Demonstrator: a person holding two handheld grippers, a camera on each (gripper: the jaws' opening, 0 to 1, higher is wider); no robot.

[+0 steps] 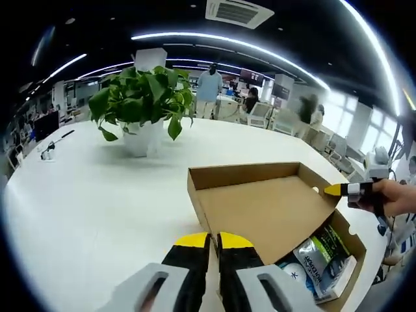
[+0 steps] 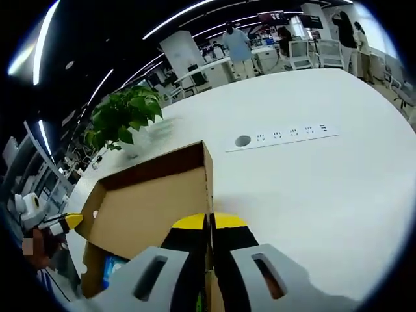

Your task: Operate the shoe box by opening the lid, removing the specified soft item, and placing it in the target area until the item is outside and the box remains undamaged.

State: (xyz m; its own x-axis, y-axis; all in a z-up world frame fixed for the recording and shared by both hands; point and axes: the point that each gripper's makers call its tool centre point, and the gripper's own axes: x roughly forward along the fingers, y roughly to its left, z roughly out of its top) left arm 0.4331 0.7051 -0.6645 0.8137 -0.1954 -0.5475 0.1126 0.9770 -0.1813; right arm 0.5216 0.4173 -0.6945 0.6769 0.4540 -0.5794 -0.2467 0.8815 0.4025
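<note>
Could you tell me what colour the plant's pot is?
White; the pot shows best in the left gripper view.

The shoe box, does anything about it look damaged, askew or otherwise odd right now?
Nothing stands out. The shoe box lies open on the white table with its lid swung up, cardboard uncreased where visible. A soft packaged item sits inside, not spilled.

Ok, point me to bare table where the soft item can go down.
Free: the white table right of the shoe box, below the socket strip; also the stretch between box and potted plant. Crowded: inside the box, packets fill it, and both claws sit at the lid's edges.
</note>
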